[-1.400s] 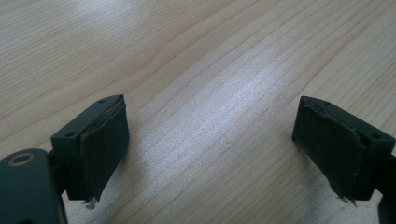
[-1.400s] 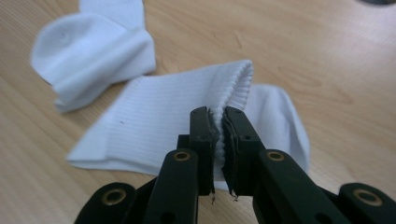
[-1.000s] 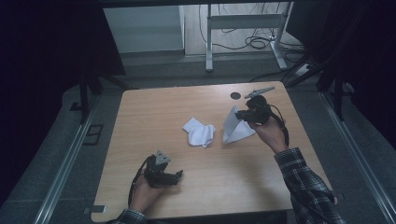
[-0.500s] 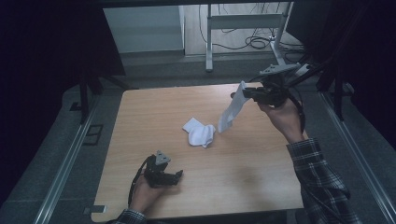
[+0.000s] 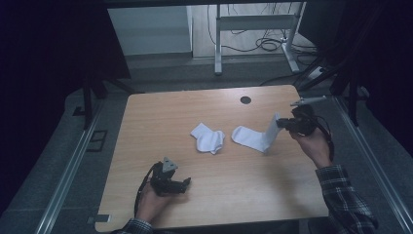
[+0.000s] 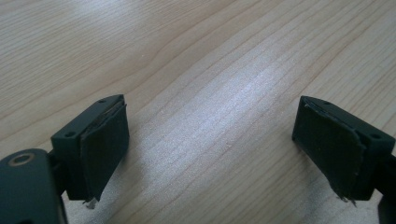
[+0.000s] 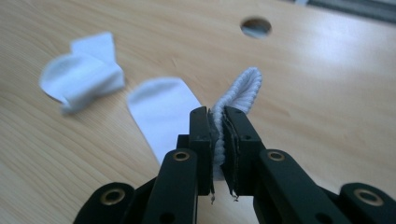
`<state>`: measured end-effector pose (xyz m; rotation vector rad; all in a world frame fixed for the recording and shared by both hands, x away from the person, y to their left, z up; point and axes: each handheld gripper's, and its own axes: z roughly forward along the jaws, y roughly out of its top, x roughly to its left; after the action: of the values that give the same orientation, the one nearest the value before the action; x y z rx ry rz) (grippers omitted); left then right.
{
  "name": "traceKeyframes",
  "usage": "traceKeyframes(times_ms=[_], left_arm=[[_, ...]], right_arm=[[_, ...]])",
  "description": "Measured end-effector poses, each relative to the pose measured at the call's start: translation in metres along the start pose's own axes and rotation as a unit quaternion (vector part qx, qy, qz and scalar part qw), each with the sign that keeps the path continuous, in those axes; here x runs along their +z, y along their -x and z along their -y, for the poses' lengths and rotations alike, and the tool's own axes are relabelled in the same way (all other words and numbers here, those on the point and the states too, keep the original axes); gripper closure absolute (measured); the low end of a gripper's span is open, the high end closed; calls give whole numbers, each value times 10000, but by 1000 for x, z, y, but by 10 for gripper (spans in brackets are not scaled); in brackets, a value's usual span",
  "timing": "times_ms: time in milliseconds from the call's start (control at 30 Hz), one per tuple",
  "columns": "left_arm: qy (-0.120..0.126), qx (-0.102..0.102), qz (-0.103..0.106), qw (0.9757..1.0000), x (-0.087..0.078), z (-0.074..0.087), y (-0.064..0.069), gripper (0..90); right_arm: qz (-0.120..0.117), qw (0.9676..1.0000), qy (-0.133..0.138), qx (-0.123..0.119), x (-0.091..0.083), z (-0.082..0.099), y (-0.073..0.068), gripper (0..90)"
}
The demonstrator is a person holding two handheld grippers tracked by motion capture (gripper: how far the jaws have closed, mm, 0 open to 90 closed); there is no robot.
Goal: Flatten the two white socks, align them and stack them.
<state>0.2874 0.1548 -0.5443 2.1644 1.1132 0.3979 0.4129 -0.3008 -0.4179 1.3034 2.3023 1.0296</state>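
Sock (image 5: 251,137) number one, plain white, is clamped by its ribbed cuff between the closed jaws of the right gripper (image 5: 281,124), which a hand holds above the far right part of the wooden table (image 5: 160,112). From that gripper the sock hangs down and away, its cuff end lifted while the foot lies flat on the tabletop, toe pointing off toward the other sock. In the right gripper view the pads squeeze the cuff (image 7: 236,100), whose looped edge stands up just beyond the fingertips of the right gripper (image 7: 217,119), and the flat foot stretches out ahead and to the left of the jaws. A second white sock (image 5: 208,138), crumpled and folded on itself, rests farther out in the same direction, near the held sock's toe but not touching it. A round dark hole (image 5: 245,100) in the table sits beyond the right gripper, toward the far edge. The left gripper (image 5: 185,183) rests low at the near side of the table, well apart from both socks, its jaws spread wide with bare wood between them.
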Motion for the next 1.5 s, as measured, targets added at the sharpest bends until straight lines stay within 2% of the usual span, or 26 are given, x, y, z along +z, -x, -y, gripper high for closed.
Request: traceKeyframes(times_ms=[167,200,233,433,567,633,733,867,933,1067,1300,1500], left_arm=[[41,-3,15,10000,1,-1,-2,130],[45,-13,6,10000,2,-2,-2,130],[44,-21,0,10000,2,-2,-2,130],[54,-53,-32,10000,4,-4,-2,130],[41,-78,-49,9999,5,-5,-2,131],[43,-86,-53,9999,5,-5,-2,131],[38,-68,-52,10000,6,-7,-2,131],[-151,-80,-62,9998,9,-15,-1,133],[-253,13,114,9996,11,-21,0,121],[-181,140,177,9996,15,-38,7,139],[141,234,417,9988,35,-83,25,298],[415,319,516,9973,57,-123,37,412]], right_arm=[[111,9997,-113,170,6,33,17,805],[172,9994,-169,242,7,46,22,803],[172,9994,-169,242,7,46,22,803],[210,9984,-269,459,12,85,36,797],[266,9972,-457,532,18,105,43,776],[262,9970,-472,551,18,108,44,760],[378,9976,-397,427,15,110,45,720],[511,9976,-211,407,7,109,46,653],[572,9975,-133,400,4,109,47,632],[576,9973,-80,454,4,111,49,597],[598,9974,-116,384,7,113,47,570],[603,9974,-83,373,8,113,47,541]])
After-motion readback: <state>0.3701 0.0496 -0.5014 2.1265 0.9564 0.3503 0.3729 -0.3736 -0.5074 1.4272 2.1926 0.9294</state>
